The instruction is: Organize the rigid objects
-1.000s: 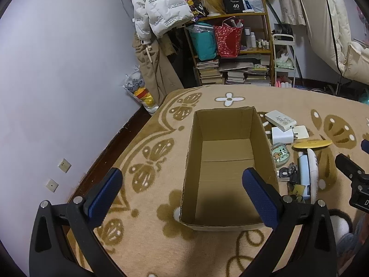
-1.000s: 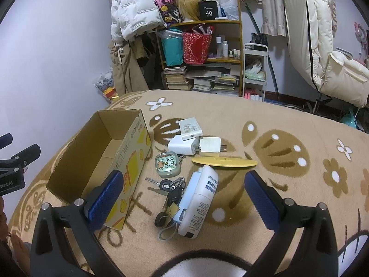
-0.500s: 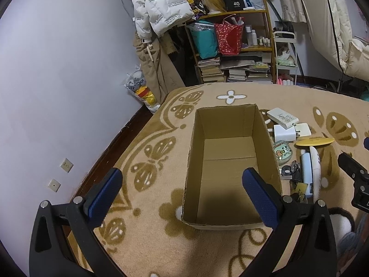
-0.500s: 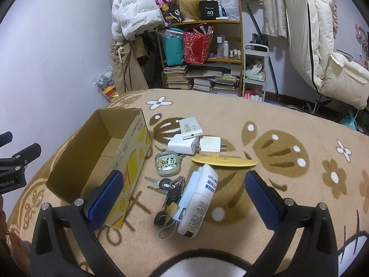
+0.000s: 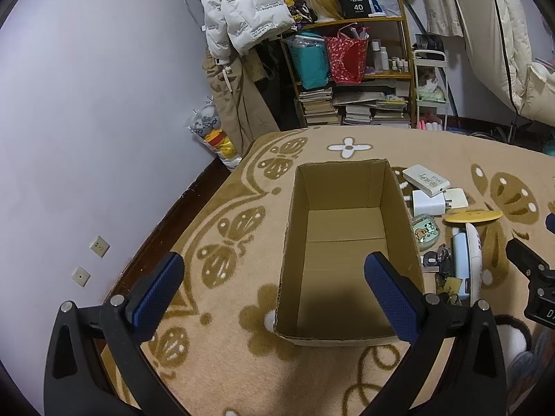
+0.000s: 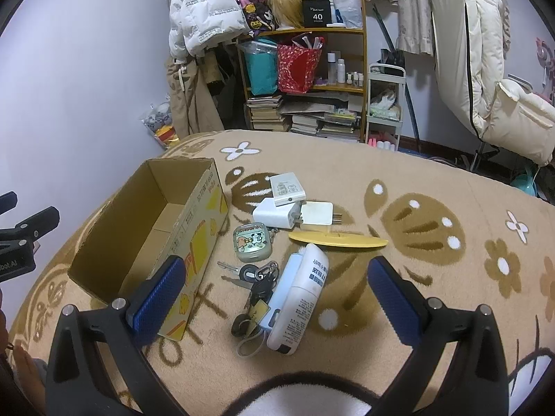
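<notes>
Keys [image 6: 258, 279] are partly tucked under the white bottle [image 6: 301, 300] and a pale blue case [image 6: 282, 291]; hard to say how many keys there are. Small print on the bottle is unreadable. In the left wrist view the box wall cuts off part of the pile.

Left gripper [image 5: 274, 291] jaws spread wide, holding nothing, above the near end of the cardboard box [image 5: 347, 242], which sits on the blanket [image 5: 225, 228] with nothing visible inside it. Right gripper [image 6: 274, 293] also wide apart, empty, over the pile.

Pile sits just right of the box: cartoon case [image 6: 250, 241], yellow oval piece [image 6: 338, 238], two white chargers [image 6: 277, 213] touching, white card box [image 6: 287, 189]. Cluttered shelf [image 6: 312, 79] and jackets behind.
</notes>
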`<state>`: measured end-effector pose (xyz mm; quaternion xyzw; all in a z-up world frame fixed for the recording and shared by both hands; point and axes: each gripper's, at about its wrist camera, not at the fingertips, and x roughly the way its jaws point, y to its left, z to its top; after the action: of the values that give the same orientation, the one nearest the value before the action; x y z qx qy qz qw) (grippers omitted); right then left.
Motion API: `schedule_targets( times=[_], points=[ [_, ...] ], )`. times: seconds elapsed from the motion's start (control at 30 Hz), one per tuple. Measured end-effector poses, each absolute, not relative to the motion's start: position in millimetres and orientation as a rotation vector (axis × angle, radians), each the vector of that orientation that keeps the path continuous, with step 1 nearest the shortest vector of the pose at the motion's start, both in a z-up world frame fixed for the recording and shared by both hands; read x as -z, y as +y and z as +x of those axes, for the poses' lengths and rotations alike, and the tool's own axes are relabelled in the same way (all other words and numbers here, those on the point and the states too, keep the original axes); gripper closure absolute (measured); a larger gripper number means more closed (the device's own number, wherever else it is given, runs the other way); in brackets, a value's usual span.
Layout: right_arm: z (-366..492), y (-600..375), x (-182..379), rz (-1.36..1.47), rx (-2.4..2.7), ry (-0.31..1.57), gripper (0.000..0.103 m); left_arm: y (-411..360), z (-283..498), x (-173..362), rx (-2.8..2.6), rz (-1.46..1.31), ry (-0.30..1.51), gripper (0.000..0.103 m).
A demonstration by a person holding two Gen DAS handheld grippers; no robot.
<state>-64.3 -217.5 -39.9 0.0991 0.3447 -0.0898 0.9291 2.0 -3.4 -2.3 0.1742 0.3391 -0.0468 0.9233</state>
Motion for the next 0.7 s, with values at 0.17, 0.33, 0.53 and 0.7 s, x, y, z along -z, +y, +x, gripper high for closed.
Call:
schedule_targets(
  times=[0.17, 0.33, 0.53, 0.7],
  points=[
    [-64.8, -217.2, 40.0, 0.203, 0.184, 0.708, 0.0, -4.3, 2.7, 2.3, 0.096, 0.359, 0.698, 0.0],
    [-64.3, -216.7, 40.0, 0.201, 0.184, 0.709, 0.0, -4.3, 2.9, 2.8, 0.094, 0.36, 0.701, 0.0],
    [-64.9, -216.1, 40.1, 0.201, 0.187, 0.711, 0.0, -4.5, 2.1, 4.5, 0.093, 0.361, 0.701, 0.0],
    [-64.6, -215.8, 39.6, 0.198, 0.185, 0.712, 0.0, -4.2, 1.9, 5.0, 0.094, 0.362, 0.702, 0.0]
  ],
)
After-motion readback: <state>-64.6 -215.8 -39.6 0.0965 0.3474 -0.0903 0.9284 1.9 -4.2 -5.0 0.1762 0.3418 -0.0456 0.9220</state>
